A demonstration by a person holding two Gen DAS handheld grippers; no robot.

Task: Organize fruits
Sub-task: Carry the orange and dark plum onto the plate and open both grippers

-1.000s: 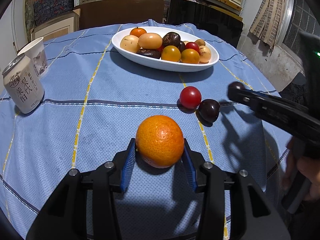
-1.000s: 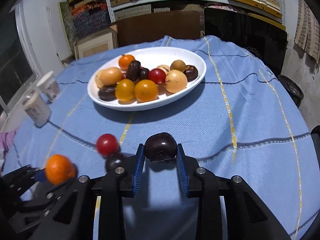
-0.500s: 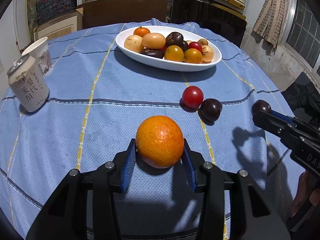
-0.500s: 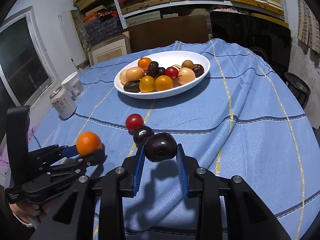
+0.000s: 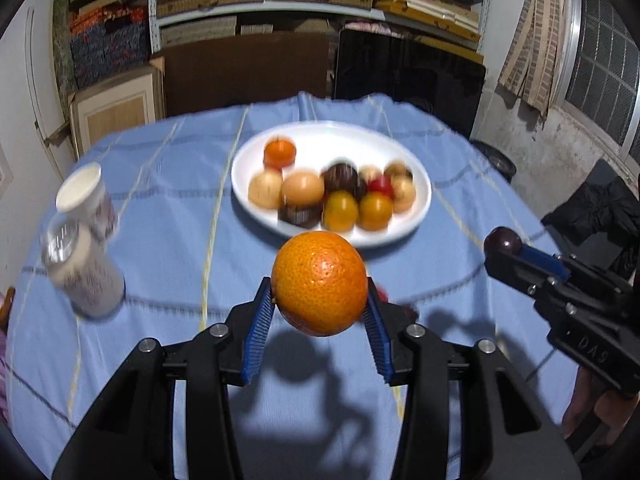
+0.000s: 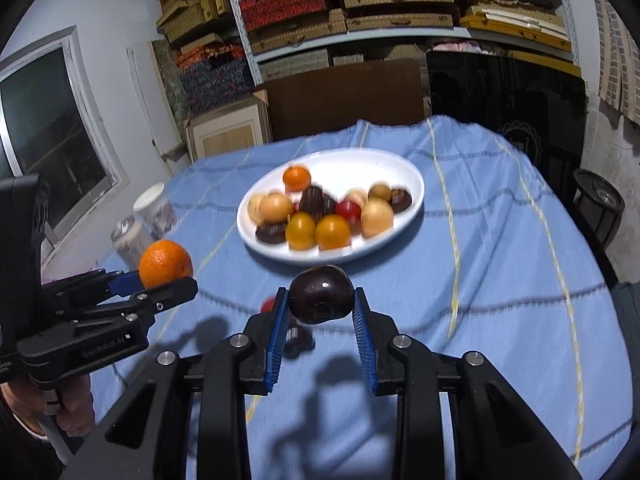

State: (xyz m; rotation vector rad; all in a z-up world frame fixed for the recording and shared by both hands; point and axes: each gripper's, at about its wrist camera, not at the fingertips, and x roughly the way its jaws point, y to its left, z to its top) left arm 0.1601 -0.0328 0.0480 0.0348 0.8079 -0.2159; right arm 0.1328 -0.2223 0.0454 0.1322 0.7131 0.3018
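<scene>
The left gripper (image 5: 320, 312) is clenched on an orange (image 5: 319, 283), its blue ribbed pads pressing the fruit from both sides, and the fruit hangs clear of the blue checked tablecloth (image 5: 172, 216) with its shadow thrown on the cloth underneath. The right gripper (image 6: 321, 316) is clamped on a dark plum (image 6: 321, 294), likewise lifted off the cloth; in the left wrist view that same plum shows small at the tip of the right gripper near the right edge. Beyond both held fruits sits a white oval plate (image 6: 400, 168) loaded with blurred fruit: a small orange one at the back, pale tan ones, dark ones, a red one and two yellow-orange ones at the front. Just behind the right gripper's fingers a red fruit (image 6: 269, 304) lies on the cloth, partly hidden, with something dark beside it that is too blurred to tell. At the left of the table a drink can (image 5: 82, 270) stands just in front of a white paper cup (image 5: 84, 192). A hand (image 6: 76, 404) grips the handle of the left gripper at the lower left of the right wrist view. Shelves stacked with woven boxes (image 6: 360, 0) fill the wall behind
</scene>
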